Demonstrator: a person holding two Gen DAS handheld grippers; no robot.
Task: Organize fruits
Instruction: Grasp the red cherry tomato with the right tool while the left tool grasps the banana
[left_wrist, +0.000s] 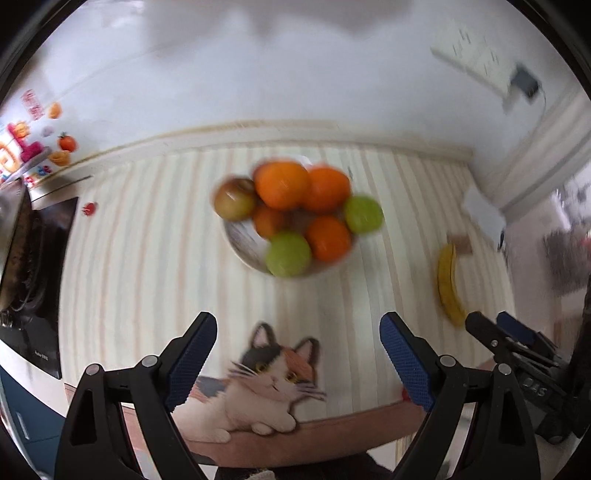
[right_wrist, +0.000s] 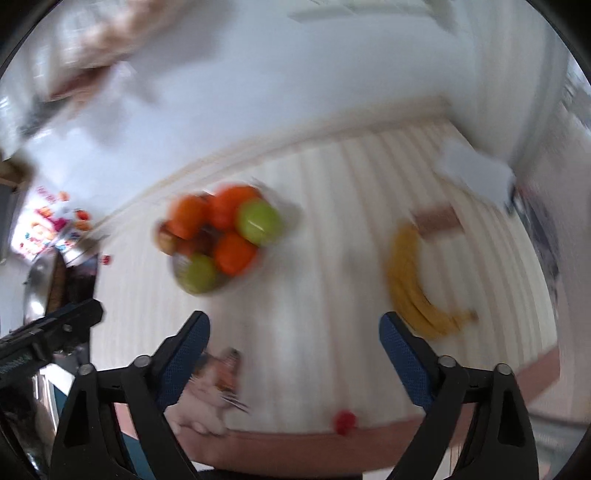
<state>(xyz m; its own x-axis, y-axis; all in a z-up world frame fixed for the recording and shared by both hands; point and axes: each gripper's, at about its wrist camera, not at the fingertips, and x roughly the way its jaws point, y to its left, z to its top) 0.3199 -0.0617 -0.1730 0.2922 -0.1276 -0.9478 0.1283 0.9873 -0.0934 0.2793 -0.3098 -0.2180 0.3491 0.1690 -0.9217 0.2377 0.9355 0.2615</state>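
Note:
A white bowl (left_wrist: 245, 245) (right_wrist: 181, 264) piled with oranges (left_wrist: 282, 184) (right_wrist: 234, 253), green apples (left_wrist: 288, 254) (right_wrist: 258, 219) and a reddish apple (left_wrist: 234, 199) stands on a striped mat. A banana bunch (left_wrist: 448, 284) (right_wrist: 413, 288) lies to its right on the mat. My left gripper (left_wrist: 297, 363) hangs open above the mat's cat print, short of the bowl, nothing between its fingers. My right gripper (right_wrist: 293, 362) is open and empty too, between bowl and bananas. Each gripper shows at the edge of the other's view, the right gripper (left_wrist: 513, 339) beside the bananas.
A dark stovetop with a pan (left_wrist: 26, 258) (right_wrist: 40, 291) lies at the left. A white power strip (left_wrist: 480, 59) hangs on the wall at the back right. A small brown block (right_wrist: 437, 221) lies beyond the bananas, and a small red spot (right_wrist: 345, 422) marks the mat's near edge.

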